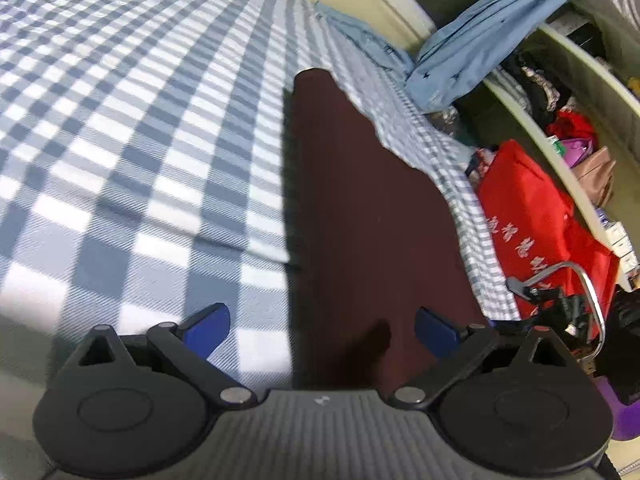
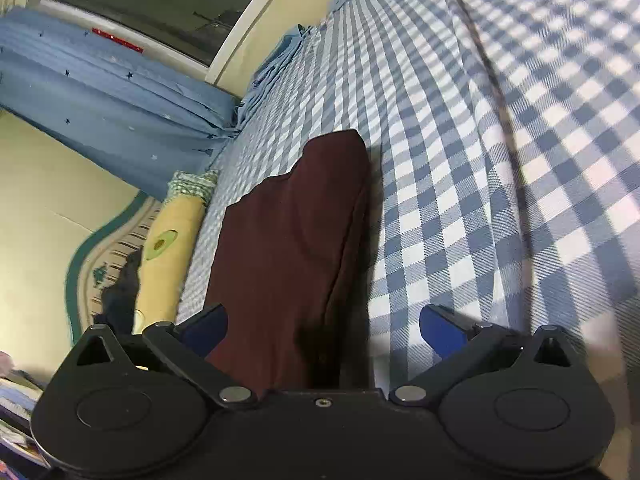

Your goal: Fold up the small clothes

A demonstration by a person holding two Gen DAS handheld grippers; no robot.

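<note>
On checked bedsheet [image 1: 140, 160]: maroon garment [image 1: 360, 220]; blue curtain [image 2: 100, 112] beside.

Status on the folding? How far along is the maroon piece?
Done: the maroon garment lies on the checked bedspread as a long narrow strip, apparently already folded lengthwise. In hand: nothing; the left gripper and right gripper both stand open over its near end, pads not pressing the cloth. Left: probably folding the strip crosswise into a compact bundle.

Both wrist views low, close, angled down along checked bed [image 1: 140, 140]; shared: maroon garment [image 1: 360, 220], opposite edges.
</note>
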